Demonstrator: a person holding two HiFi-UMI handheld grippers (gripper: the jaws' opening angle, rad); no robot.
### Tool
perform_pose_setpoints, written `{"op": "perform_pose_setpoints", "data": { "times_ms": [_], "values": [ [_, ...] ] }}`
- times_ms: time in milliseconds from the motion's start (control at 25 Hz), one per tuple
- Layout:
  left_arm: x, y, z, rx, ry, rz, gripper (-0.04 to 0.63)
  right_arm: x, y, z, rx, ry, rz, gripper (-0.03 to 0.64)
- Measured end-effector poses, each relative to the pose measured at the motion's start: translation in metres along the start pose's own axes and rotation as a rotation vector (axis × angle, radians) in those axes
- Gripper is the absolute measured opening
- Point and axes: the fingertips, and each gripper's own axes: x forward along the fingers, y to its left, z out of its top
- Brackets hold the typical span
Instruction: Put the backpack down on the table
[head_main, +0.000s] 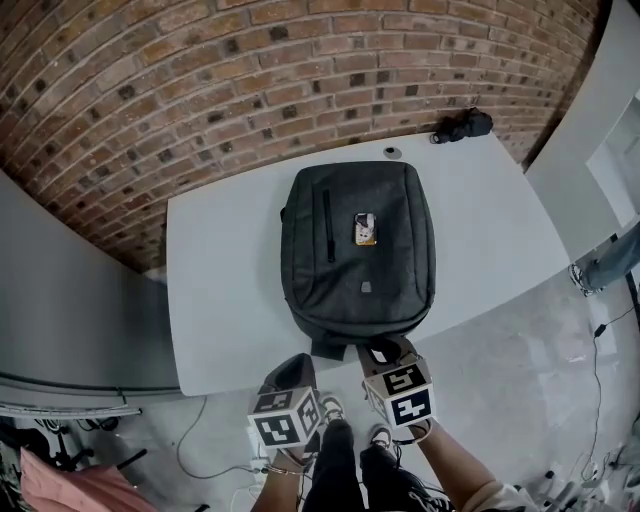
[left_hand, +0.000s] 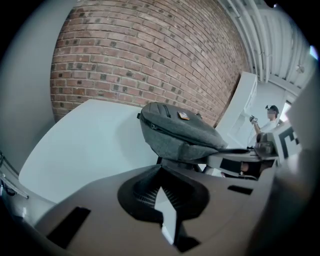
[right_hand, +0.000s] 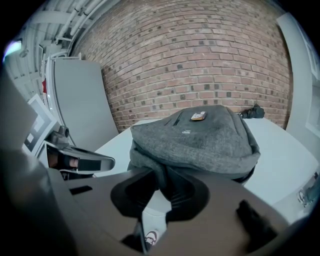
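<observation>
A dark grey backpack (head_main: 358, 250) lies flat on the white table (head_main: 225, 290), its front face up with an orange tag (head_main: 365, 229) on it. Its bottom end hangs just over the near edge. My right gripper (head_main: 385, 352) is shut on a fold of the grey fabric at that end, and the fold runs into the jaws (right_hand: 165, 187). My left gripper (head_main: 305, 362) sits beside it. Its tips meet (left_hand: 160, 171) against the dark strap at the bottom edge of the backpack (left_hand: 175, 135). How much strap lies between them is hidden.
A brick wall (head_main: 200, 90) stands behind the table. A small black object (head_main: 463, 126) lies at the far right corner and a small round thing (head_main: 391, 152) near the far edge. Cables (head_main: 590, 290) trail on the floor. A person (left_hand: 270, 117) stands far off to the right.
</observation>
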Motion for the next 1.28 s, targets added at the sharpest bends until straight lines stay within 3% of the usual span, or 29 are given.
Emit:
{"op": "perform_pose_setpoints", "data": {
  "times_ms": [360, 800, 1280],
  "values": [
    [0.006, 0.008, -0.021, -0.033, -0.005, 0.022, 0.012, 0.003, 0.004, -0.006, -0.057, -0.071, 0.005, 0.055],
    [0.002, 0.003, -0.025, -0.062, -0.034, 0.032, 0.012, -0.001, 0.012, -0.01, -0.206, -0.059, -0.019, 0.066],
    [-0.022, -0.004, -0.032, -0.079, -0.063, 0.063, 0.012, -0.005, 0.014, -0.018, -0.231, -0.008, 0.013, 0.087]
  ]
}}
